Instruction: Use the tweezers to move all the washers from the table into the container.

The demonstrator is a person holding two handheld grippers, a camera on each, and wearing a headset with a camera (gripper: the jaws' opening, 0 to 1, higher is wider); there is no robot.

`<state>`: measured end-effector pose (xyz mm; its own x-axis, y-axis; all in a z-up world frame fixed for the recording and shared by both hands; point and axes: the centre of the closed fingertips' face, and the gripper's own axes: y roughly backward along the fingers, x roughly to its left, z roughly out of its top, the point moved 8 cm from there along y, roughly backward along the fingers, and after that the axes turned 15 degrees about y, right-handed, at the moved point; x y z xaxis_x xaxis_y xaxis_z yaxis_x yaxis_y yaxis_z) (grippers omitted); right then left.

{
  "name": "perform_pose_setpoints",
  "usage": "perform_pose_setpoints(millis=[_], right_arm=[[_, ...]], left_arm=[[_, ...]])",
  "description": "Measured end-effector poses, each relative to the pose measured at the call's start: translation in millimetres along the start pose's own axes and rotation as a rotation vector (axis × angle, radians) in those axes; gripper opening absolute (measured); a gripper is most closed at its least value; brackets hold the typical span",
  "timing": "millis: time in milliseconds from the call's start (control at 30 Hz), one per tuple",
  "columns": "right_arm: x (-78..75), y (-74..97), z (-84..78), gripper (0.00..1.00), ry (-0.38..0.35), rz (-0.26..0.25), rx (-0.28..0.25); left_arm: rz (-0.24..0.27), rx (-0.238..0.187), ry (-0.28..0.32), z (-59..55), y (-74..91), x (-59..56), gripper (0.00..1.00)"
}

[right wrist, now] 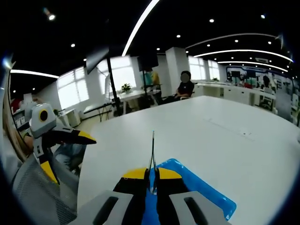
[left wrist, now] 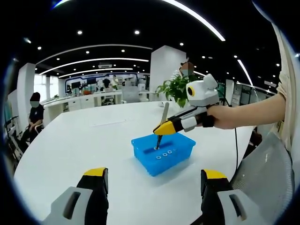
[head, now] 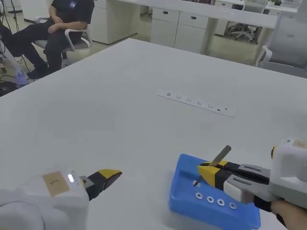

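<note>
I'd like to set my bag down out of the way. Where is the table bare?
Bare: the wide table left of the socket strip, toward the far edge. Crowded: near side, with blue container, tweezers, left gripper and right gripper.

white table (head: 120,86), blue container (head: 180,184) on its near part, white power strip (head: 196,103) lying farther back

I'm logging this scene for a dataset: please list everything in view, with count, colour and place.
Table: one, white, under everything.
Container: one, blue, near right on the table.
Washers: four in a row, silvery, inside the container.
Tweezers: one, grey metal, tips down in the container.
Power strip: one, white, mid-table.
Seated person: one, dark clothes, far left.
Left gripper: one, yellow-tipped, open, near left.
Right gripper: one, yellow-tipped, shut on the tweezers above the container.
</note>
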<state>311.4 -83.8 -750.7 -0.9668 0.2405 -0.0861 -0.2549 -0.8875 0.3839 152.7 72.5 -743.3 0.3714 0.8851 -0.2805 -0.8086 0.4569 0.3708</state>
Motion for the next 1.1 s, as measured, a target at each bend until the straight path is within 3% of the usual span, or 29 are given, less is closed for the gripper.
perform_pose_setpoints(millis=[433, 667, 1100], right_arm=[[-10.7, -18.2, -17.6, 0.03, -0.026, 0.022, 0.054], [-8.8, -28.5, -25.2, 0.03, -0.025, 0.042, 0.083], [-10.1, -32.3, -33.6, 0.03, -0.002, 0.055, 0.104]], left_arm=[[0.001, 0.009, 0.003, -1.0, -0.4, 0.6, 0.83], [-0.001, 0.015, 0.004, -1.7, -0.9, 0.2, 0.82], [0.000, 0.017, 0.009, -3.2, -1.5, 0.4, 0.82]])
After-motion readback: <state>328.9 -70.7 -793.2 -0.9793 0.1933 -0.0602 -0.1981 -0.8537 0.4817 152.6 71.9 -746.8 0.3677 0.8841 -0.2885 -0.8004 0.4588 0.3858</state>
